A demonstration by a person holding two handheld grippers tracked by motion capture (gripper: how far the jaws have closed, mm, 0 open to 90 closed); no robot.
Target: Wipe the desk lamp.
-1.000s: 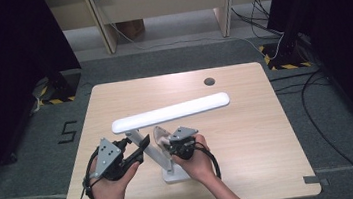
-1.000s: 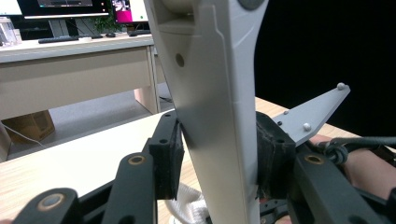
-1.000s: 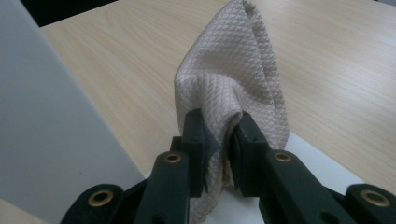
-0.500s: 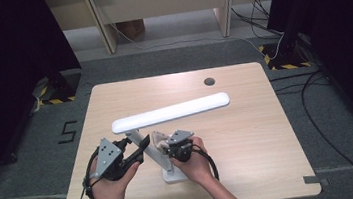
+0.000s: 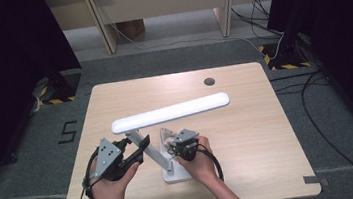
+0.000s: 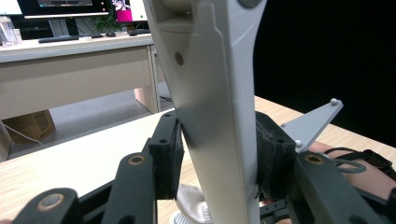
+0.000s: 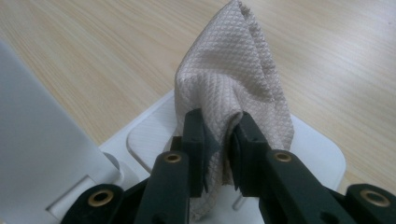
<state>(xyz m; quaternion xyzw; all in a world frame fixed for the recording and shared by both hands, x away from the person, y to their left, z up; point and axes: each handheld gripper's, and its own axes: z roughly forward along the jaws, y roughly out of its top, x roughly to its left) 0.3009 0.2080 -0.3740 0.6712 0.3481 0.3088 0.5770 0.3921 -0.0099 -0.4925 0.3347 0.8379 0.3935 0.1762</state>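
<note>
- Our left hand-held gripper (image 5: 137,149) is clamped on the slanted white arm of the desk lamp (image 6: 219,107); in the left gripper view both black pads press on the arm's two sides.
- Our right hand-held gripper (image 7: 220,144) is clenched on a beige cloth (image 7: 238,79) with a fine woven pattern, pinching a fold of it between the jaws.
- We see the cloth standing up in a loose peak above the jaws and hanging over the lamp's flat white base (image 7: 322,144), with its lower part touching the base.
- In the high view the lamp (image 5: 171,113) stands at the near middle of the light wooden desk (image 5: 249,136), its long white head lying roughly level and stretching towards the right, above the arm.
- We hold the left hand-held gripper just left of the arm and the right hand-held gripper (image 5: 182,146) just right of it, over the base (image 5: 175,175), with both hands coming in from the near edge.
- A small dark round hole (image 5: 209,81) sits near the far edge of the desk, well apart from the lamp.
</note>
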